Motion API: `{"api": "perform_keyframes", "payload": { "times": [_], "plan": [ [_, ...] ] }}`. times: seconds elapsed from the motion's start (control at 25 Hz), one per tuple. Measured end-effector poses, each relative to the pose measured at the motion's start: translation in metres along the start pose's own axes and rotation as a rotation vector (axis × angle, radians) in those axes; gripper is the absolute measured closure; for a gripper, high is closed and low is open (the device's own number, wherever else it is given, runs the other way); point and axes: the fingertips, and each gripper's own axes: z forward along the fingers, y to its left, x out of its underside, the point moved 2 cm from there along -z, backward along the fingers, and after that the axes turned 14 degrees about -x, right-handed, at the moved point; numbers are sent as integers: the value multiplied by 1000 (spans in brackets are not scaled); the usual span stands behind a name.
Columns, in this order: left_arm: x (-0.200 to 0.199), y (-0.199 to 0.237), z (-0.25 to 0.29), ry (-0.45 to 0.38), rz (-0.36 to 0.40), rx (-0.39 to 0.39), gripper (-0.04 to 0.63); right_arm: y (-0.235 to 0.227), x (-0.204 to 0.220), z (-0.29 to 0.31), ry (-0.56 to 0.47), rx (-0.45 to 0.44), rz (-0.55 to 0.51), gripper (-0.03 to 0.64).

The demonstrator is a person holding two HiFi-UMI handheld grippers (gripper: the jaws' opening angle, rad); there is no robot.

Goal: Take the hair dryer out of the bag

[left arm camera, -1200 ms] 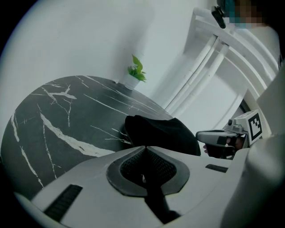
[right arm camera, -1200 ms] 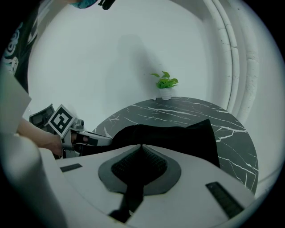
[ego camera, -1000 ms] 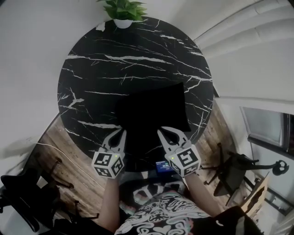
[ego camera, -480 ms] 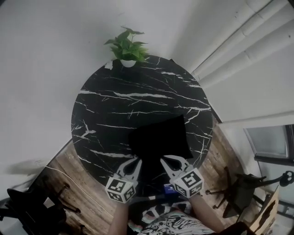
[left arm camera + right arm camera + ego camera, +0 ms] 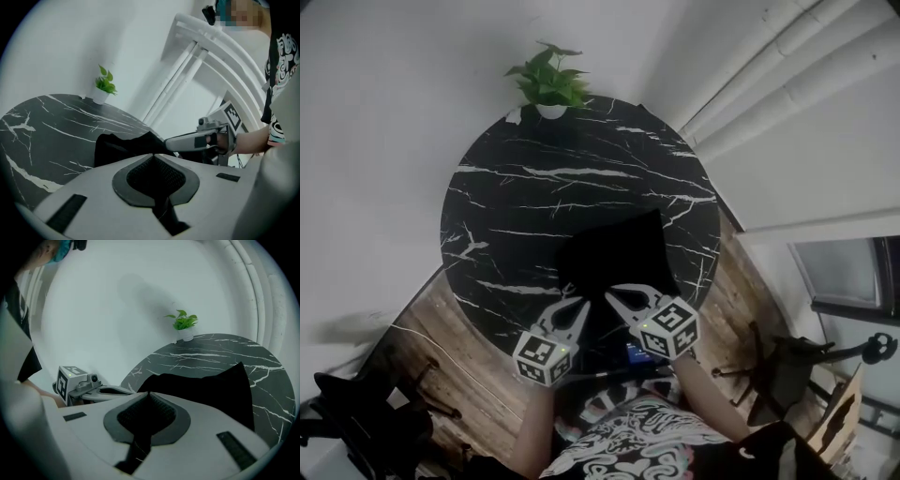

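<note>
— Both grippers have drawn closer together since a second ago, and their tips now meet the near edge of the bag (image 5: 619, 251).

— How do the jaws stand?

— The left gripper (image 5: 573, 302) has its jaws pressed together, with nothing visible between them. The right gripper (image 5: 615, 296) is the same, closed and empty as far as its own view shows.

— Do they touch the bag?

— Their tips lie right at its near edge, but I cannot tell whether there is contact.

— And the hair dryer?

— No view shows it. Only the black bag shows, lying flat on the round black marble tabletop (image 5: 525, 187), on the side near the person.

— Anything else?

— A potted plant (image 5: 546, 82) stands at the far rim, well apart from the bag.
</note>
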Motion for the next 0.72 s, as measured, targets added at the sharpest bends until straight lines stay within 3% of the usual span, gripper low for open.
{"api": "perform_keyframes", "payload": {
  "times": [0.24, 0.36, 0.48, 0.72],
  "plan": [
    [3, -20, -1, 9, 169, 52, 577, -5, 8, 7, 14, -67, 151, 595],
    [3, -28, -1, 2, 208, 76, 577, -6, 5, 9, 24, -88, 174, 587],
    [5, -31, 0, 9, 238, 81, 577, -6, 5, 13, 52, -116, 191, 536],
    [21, -37, 2, 62, 463, 77, 577, -7, 10, 22, 142, -188, 268, 438]
  ]
}}
